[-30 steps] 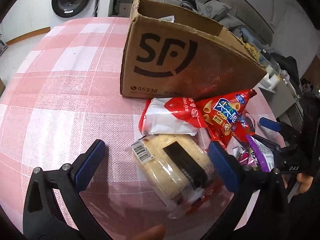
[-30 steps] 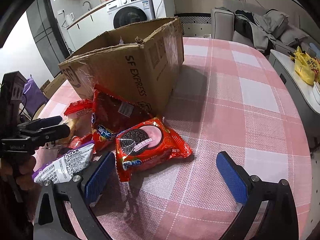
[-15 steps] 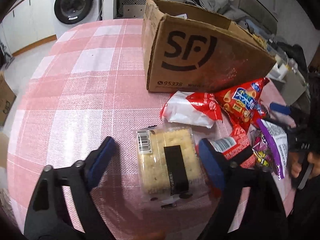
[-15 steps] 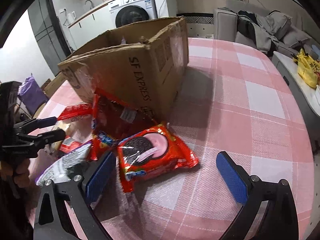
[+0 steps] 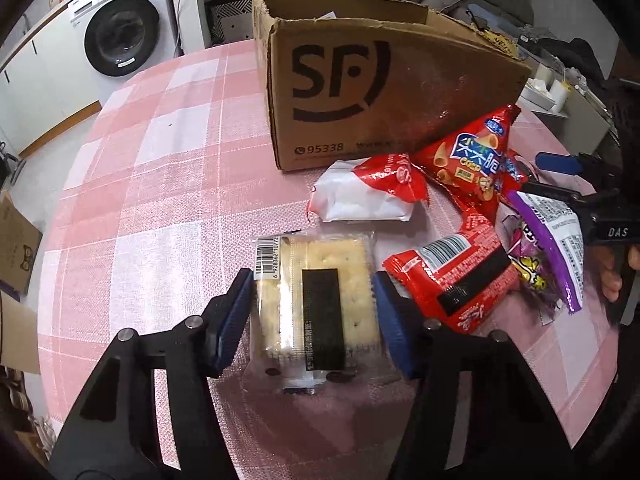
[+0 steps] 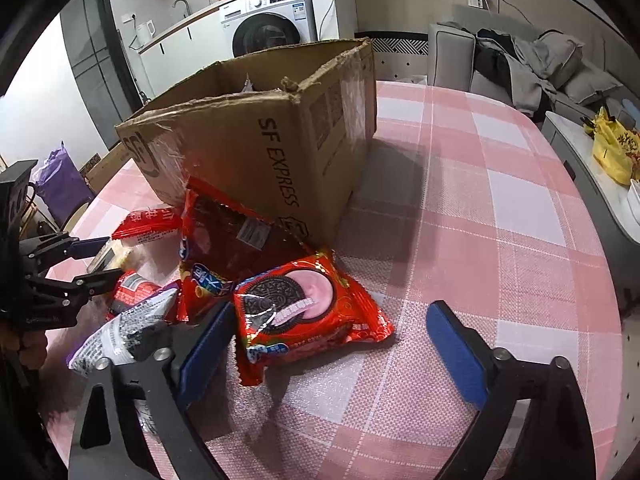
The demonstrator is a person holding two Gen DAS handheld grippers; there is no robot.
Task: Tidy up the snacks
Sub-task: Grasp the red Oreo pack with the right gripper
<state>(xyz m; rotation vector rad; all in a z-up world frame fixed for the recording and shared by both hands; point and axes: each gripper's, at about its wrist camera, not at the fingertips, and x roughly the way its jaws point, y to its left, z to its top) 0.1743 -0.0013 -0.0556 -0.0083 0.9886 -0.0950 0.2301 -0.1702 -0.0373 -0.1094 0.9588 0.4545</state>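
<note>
My left gripper (image 5: 314, 312) low over the table, blue pads closed in to a narrow gap, touching whatever sits between them, my right gripper (image 6: 332, 350) low too, fingers spread wide, left pad (image 6: 204, 350) nearest, nothing gripped.

The checked tabletop (image 5: 152, 184) lies bare to the left of the cardboard box (image 5: 384, 92), and bare again to the right of the Oreo packet (image 6: 304, 312) out to the table's edge. The box stands as a tall wall behind the snacks, its top open. In front of it the white-and-red packet (image 5: 360, 196), the red chip bag (image 5: 472, 160), the red barcode packet (image 5: 452, 276) and the purple packet (image 5: 548, 248) crowd together, touching or overlapping, leaving little room between them.
</note>
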